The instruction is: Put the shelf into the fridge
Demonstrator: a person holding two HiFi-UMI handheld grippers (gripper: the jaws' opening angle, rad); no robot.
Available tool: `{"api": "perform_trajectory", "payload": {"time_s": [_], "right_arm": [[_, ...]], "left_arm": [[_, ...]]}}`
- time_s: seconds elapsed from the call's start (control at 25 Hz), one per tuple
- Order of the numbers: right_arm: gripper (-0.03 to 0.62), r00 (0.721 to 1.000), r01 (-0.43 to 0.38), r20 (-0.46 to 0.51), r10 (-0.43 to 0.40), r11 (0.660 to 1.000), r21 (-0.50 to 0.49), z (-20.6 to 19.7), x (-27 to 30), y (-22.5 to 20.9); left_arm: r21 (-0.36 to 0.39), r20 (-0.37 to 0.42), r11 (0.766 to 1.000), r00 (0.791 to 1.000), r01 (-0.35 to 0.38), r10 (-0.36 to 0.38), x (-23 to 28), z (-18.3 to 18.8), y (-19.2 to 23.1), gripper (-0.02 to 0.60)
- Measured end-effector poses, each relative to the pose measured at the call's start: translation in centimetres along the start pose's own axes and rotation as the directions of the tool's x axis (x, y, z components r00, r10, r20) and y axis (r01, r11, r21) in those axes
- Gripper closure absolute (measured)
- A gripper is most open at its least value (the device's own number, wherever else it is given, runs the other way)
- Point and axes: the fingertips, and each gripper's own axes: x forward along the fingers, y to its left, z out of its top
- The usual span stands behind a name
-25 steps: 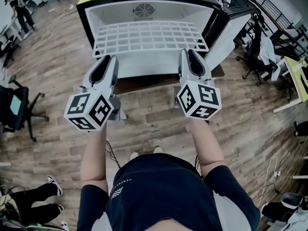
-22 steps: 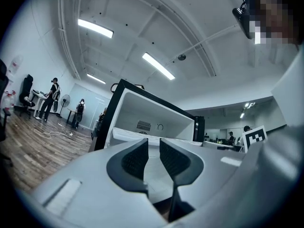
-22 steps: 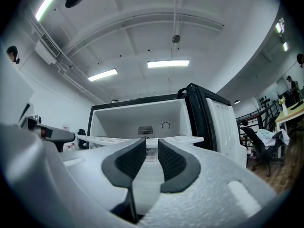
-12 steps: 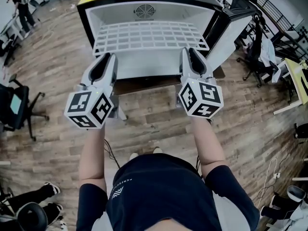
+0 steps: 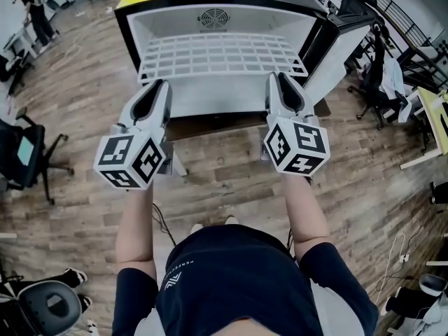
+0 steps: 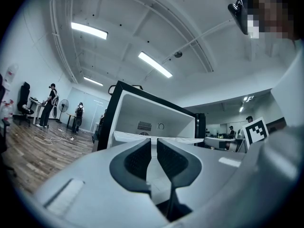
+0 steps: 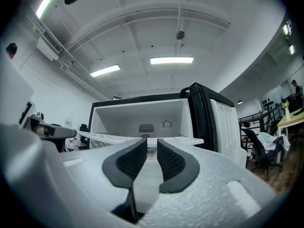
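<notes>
A white wire shelf (image 5: 220, 53) lies level, its back part inside the open white fridge (image 5: 126, 26) and its front edge sticking out toward me. My left gripper (image 5: 155, 84) meets that edge near the left corner and my right gripper (image 5: 280, 75) near the right corner. Both pairs of jaws stand almost together, pinched on the edge. The left gripper view shows the shelf (image 6: 128, 136) as a thin white plane at the tips of the left gripper (image 6: 154, 144). The right gripper view shows the shelf (image 7: 102, 137) the same way, just past the right gripper (image 7: 152, 146).
The fridge door (image 5: 336, 40) hangs open at the right. The fridge stands on a low wooden base (image 5: 210, 123). On the wood floor, office chairs stand at the left (image 5: 24, 156) and the right (image 5: 378, 82). A person (image 5: 35, 12) stands far back left.
My right gripper has drifted slightly to the right in the head view. The shelf and my left gripper stay about where they were.
</notes>
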Motion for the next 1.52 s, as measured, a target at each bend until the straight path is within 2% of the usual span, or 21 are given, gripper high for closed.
{"api": "perform_trajectory", "payload": {"time_s": [0.08, 0.24, 0.56, 0.84, 1.16, 1.52], "right_arm": [[0.526, 1.0, -0.003, -0.009, 0.002, 1.0, -0.009, -0.2, 0.1, 0.0], [0.531, 0.999, -0.012, -0.051, 0.013, 1.0, 0.029, -1.6, 0.9, -0.3], [0.534, 1.0, -0.012, -0.019, 0.012, 1.0, 0.024, -0.9, 2.3, -0.6], [0.533, 0.999, -0.011, -0.036, 0.011, 1.0, 0.003, -1.1, 4.1, -0.9], [0.533, 0.998, -0.007, -0.057, 0.007, 1.0, -0.004, -1.2, 6.0, -1.2], [0.531, 0.997, 0.009, -0.072, -0.012, 0.999, -0.032, -1.6, 8.0, -1.4]], "left_arm": [[0.0, -0.004, 1.0, 1.0, -0.002, 0.002, 0.1, -0.2, 0.2, 0.537], [-0.02, -0.043, 1.0, 0.999, -0.002, 0.001, 0.7, -1.5, 0.7, 0.514], [0.003, -0.024, 1.0, 1.0, -0.007, 0.007, 2.0, -0.8, 1.5, 0.526], [0.02, -0.017, 0.999, 0.999, -0.028, 0.029, 3.5, -0.9, 2.3, 0.526], [0.075, -0.032, 0.996, 0.998, -0.044, 0.047, 5.2, -0.9, 3.3, 0.526], [0.089, 0.007, 0.992, 0.996, -0.093, 0.093, 6.7, -1.1, 4.4, 0.528]]}}
